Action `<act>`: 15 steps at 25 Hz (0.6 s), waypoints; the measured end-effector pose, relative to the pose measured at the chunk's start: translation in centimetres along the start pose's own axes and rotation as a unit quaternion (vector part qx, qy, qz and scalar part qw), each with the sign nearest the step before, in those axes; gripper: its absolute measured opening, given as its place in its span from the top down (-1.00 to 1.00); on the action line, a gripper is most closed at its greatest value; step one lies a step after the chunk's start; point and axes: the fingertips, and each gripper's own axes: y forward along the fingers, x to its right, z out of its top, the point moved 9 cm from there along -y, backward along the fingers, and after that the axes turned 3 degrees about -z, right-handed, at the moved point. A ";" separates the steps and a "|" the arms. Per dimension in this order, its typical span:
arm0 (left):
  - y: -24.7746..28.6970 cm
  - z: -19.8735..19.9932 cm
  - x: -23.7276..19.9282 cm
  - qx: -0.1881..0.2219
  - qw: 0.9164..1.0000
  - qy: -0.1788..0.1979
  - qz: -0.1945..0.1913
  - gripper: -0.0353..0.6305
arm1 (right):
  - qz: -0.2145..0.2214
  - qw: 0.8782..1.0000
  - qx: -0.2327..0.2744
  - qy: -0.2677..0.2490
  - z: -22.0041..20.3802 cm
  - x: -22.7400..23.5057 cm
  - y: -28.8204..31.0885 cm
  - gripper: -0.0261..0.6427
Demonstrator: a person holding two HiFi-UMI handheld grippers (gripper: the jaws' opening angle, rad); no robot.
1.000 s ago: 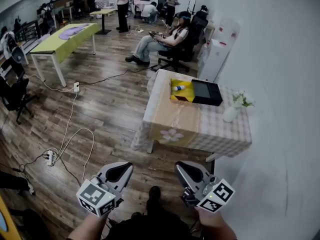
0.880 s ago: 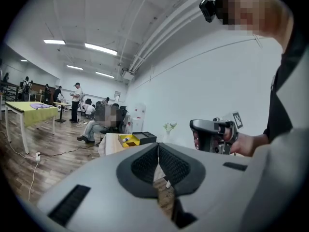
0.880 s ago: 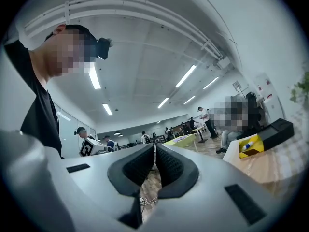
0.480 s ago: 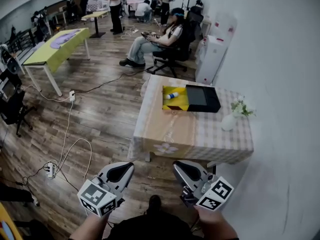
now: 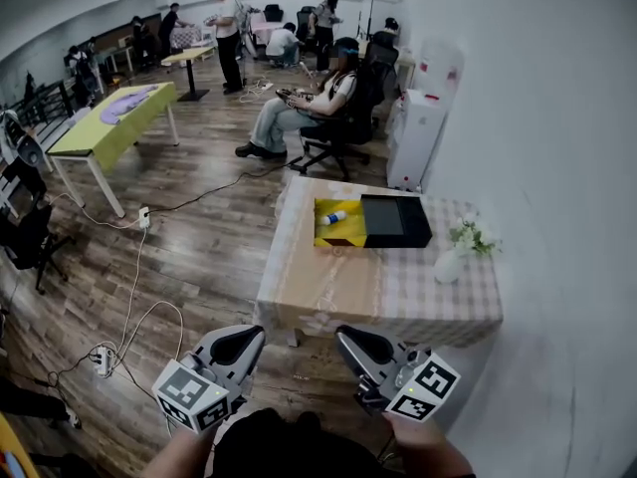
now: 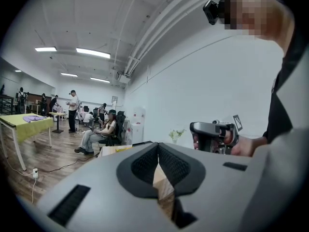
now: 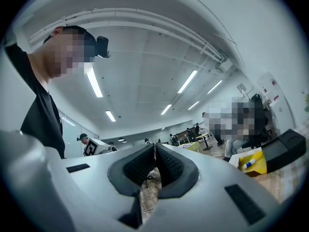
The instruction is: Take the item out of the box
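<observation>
both clenched and empty right now: the left hand-held gripper [image 5: 244, 342] has its pads pressed together at the tips with nothing between them, and it's the same story with the right hand-held gripper [image 5: 358, 347]. they're low in front of me, side by side, well apart from anything i need.

out past them is the worktop [image 5: 328, 287] with its beige-and-check cloth. toward its far side sits the open yellow cardboard box [image 5: 343, 232], touching a flat black lid [image 5: 396, 220] on its right. the small white bottle with a blue cap [image 5: 333, 217] is lying on its side inside the box, so i'd say the task hasn't really started.

stuff i'd worry about:
- going in with shut jaws would just shove the bottle around
- lying flat like that, it'll probably roll off a sloppy pinch
- the box looks light and could slide on the cloth
- the white vase of flowers [image 5: 448, 265] near the right edge is easy to knock
- loose cables [image 5: 139, 267] trail across the wooden floor on my left
</observation>
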 end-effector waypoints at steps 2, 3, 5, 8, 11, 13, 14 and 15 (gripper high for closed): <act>0.6 0.0 -0.2 0.004 1.000 0.001 -0.004 0.85 | -0.002 1.000 -0.002 -0.002 0.1 0.5 -0.1 0.81; 0.9 0.1 -0.3 0.005 1.000 0.001 -0.005 0.85 | -0.004 1.000 -0.002 -0.001 0.1 0.8 0.0 0.81; 1.4 0.2 -0.8 0.007 1.000 0.000 -0.008 0.85 | -0.007 1.000 -0.002 -0.002 0.1 1.3 0.2 0.81; 2.5 0.2 -2.1 0.011 1.000 -0.004 -0.014 0.85 | -0.011 1.000 -0.005 -0.006 0.1 2.1 0.9 0.81; 4.0 0.3 -3.8 0.014 1.000 -0.008 -0.023 0.85 | -0.017 1.000 -0.008 -0.012 0.1 3.3 1.9 0.81; 4.9 0.5 -5.0 0.016 0.999 -0.009 -0.030 0.85 | -0.024 1.000 -0.010 -0.012 0.1 4.3 2.7 0.81; 5.4 0.6 -5.7 0.017 0.999 -0.008 -0.035 0.85 | -0.028 0.999 -0.011 -0.012 0.1 4.8 3.1 0.81; 6.0 0.7 -6.5 0.019 0.999 -0.007 -0.039 0.85 | -0.033 0.999 -0.011 -0.011 0.0 5.4 3.6 0.81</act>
